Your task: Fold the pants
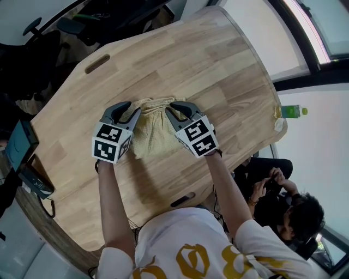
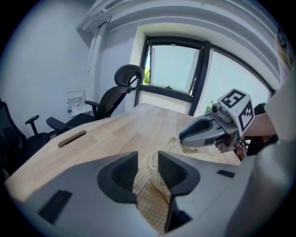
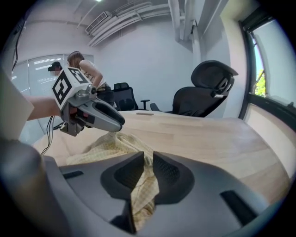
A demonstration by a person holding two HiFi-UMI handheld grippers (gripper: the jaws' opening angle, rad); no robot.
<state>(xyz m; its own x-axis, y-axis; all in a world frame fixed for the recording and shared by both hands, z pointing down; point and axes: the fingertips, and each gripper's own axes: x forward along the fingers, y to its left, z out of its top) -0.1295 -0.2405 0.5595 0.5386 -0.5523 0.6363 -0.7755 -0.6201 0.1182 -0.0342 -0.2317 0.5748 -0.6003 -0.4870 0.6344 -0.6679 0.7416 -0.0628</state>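
Pale checked pants (image 1: 148,139) bunched on table (image 1: 207,60): light, limp, best pinched at edge corners; left gripper (image 1: 133,110) spread round a fold, right gripper (image 1: 172,107) nipping cloth.

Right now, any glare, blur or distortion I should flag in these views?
Head view: sharp, evenly lit; the window at top right is washed out. Left gripper view: fisheye curves the window, corners dark. Right gripper view: same curving; pants sharp.

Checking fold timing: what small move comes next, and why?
Probably open the right gripper wider and draw both back: the pants rest on the table, the jaws of the left gripper stand apart around them, while the right's sit close on them.
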